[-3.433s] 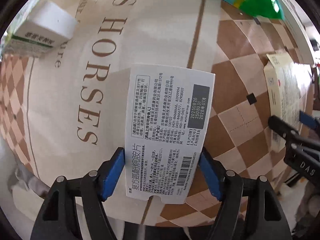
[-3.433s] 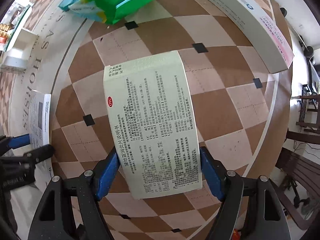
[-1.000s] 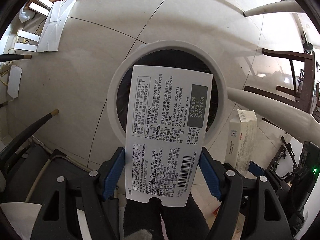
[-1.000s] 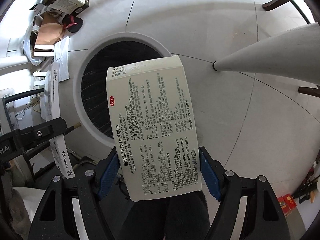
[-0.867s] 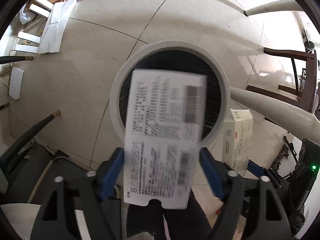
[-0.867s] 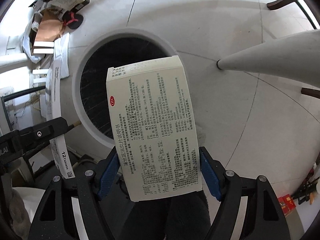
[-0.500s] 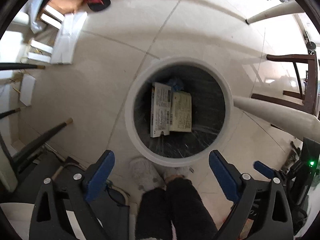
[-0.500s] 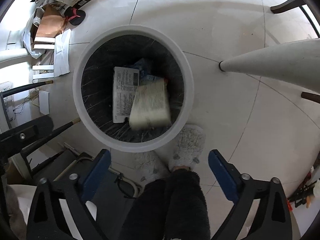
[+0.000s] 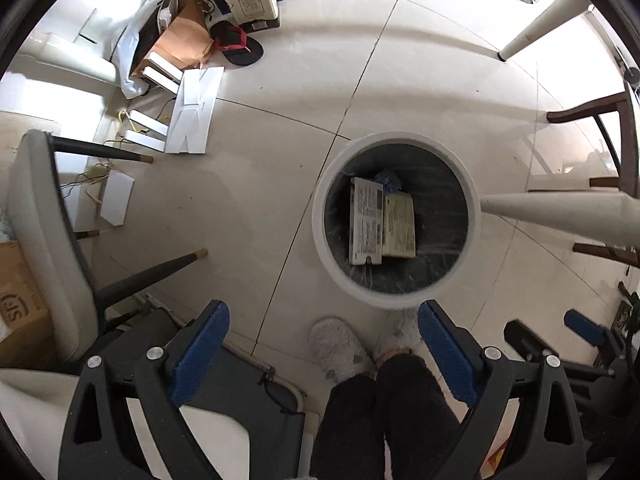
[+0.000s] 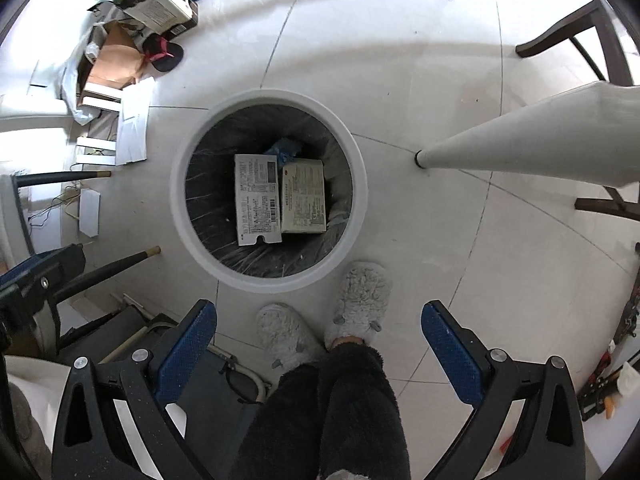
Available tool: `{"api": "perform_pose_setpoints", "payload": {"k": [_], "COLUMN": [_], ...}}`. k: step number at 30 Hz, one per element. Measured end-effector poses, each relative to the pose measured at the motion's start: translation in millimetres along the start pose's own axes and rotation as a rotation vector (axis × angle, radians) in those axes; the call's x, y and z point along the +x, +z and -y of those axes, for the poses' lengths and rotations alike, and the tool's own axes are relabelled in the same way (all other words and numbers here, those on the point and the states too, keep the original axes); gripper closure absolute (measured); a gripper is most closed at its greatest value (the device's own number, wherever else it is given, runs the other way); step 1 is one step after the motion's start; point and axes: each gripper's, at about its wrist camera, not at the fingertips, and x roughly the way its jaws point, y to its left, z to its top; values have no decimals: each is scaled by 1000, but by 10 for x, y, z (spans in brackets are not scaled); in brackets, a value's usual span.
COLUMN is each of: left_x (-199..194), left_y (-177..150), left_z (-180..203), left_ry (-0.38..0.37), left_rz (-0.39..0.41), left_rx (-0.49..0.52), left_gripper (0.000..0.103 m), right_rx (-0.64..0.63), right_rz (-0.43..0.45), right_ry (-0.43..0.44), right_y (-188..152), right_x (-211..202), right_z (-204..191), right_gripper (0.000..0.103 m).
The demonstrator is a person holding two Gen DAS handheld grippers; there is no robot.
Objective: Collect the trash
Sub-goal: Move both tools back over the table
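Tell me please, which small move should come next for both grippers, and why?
Probably carry both away from the round white bin to look for more trash: the white printed carton and cream carton lie inside it, and the left gripper and right gripper stand open, empty.

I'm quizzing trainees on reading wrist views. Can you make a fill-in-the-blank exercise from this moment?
1. Both boxes lie inside the round ____ bin.
2. The white box lies ____ the cream box, touching it.
3. The left gripper and right gripper both have ____ jaws.

Missing words: white; beside; open
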Motion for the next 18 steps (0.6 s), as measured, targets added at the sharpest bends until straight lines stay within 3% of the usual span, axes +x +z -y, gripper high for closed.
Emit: {"api": "perform_pose_setpoints", "payload": {"k": [18], "left_x": [-1634], "left_y": [-771], "left_z": [-22], "left_ry": [14], "left_rz": [60], "left_rx": [21], "left_gripper": [7], "right_rx": [-8], "right_rz": [82], "right_ry": [29], "right_y": [-831], "right_x": [-1969], "right_z": [-88], "right_gripper": [0]}}
